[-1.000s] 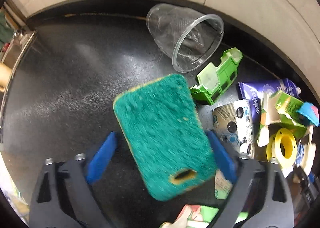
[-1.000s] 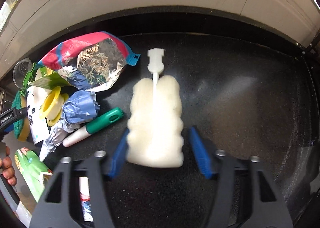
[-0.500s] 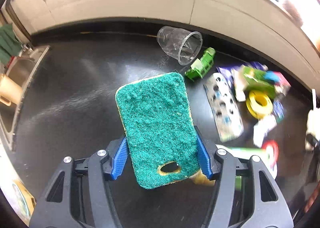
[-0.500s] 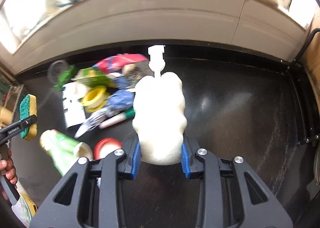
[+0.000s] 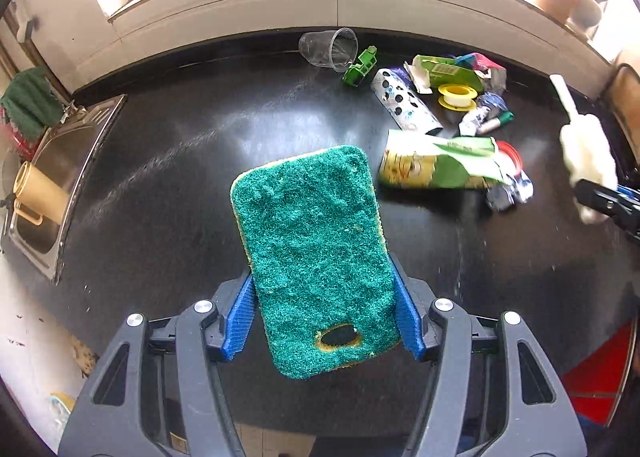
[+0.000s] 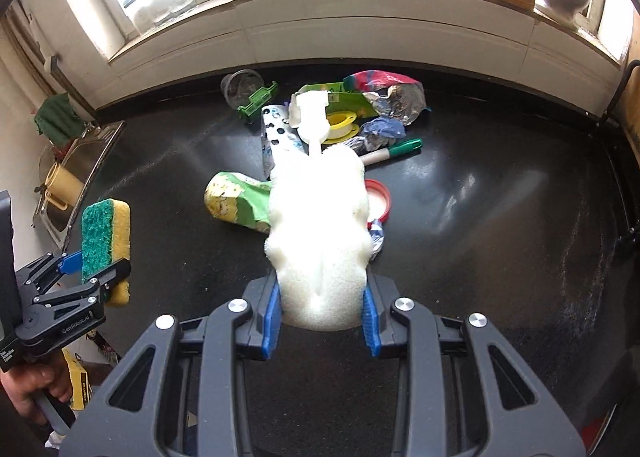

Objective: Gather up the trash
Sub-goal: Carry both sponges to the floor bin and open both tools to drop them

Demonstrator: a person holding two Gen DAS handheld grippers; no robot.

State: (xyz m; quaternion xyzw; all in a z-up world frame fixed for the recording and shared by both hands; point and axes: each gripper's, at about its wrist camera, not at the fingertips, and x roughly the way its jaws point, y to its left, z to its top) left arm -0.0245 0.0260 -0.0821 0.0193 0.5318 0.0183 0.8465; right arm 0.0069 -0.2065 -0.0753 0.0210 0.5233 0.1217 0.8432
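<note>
Both sets of tongs have closed in over the past second, each now clamped on cleaning gear lifted clear of the black stone counter point(image 5: 168, 161): the left tongs point(image 5: 323, 317) pinch a green-topped yellow rectangular scouring sponge point(image 5: 316, 257) by its long edges, and the right tongs point(image 6: 320, 317) squeeze a white foam bottle-brush head on a white plastic stick point(image 6: 320, 233). A second ago both sponges lay low over the counter between wider jaws; now they hang well above it, and the view takes in the whole surface. Beyond the green sponge, the trash has not been touched: a crumpled green-and-yellow snack bag point(image 5: 436, 167) lies nearest, with a red-rimmed round lid point(image 5: 510, 157) beside it; further back sit a yellow tape spool point(image 5: 456, 95), a green-capped white marker point(image 5: 494, 123) and a clear plastic cup point(image 5: 330, 47) on its side by the backsplash. Judging by this, the pile awaits collection once the sponges are set aside.
</note>
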